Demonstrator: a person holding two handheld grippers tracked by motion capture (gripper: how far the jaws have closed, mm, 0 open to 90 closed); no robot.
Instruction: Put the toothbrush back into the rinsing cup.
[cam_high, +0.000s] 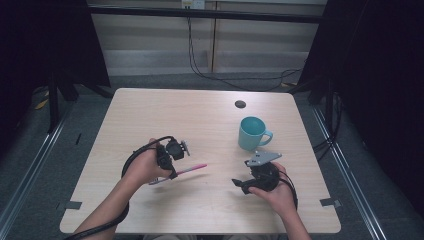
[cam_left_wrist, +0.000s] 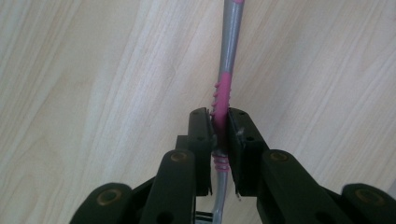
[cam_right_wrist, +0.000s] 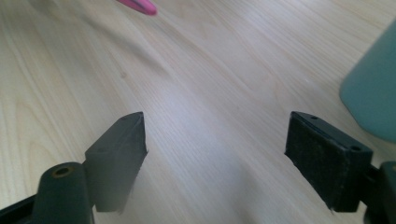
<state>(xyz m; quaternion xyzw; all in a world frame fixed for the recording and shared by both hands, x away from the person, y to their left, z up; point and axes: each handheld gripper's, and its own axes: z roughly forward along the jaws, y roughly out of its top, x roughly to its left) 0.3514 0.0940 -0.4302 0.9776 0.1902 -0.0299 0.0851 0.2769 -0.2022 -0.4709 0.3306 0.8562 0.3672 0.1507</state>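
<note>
Left forearm enters from the bottom edge and angles up toward the counter (cam_high: 150, 110) centre; the left hand (cam_high: 145, 167) wraps the left gripper (cam_left_wrist: 217, 128), whose jaws are clamped on the ribbed pink section of a toothbrush (cam_left_wrist: 223, 88). The toothbrush lies low over the counter, its grey-and-pink handle running from the jaws out toward the right in the high view, pink tip pointing at the other hand. Right hand (cam_high: 277, 192) sits near the front right, holding the right gripper (cam_right_wrist: 215, 140) pointed left, jaws spread wide with nothing between them, above bare wood. A teal mug (cam_high: 252, 132) stands upright just beyond the right gripper.
</note>
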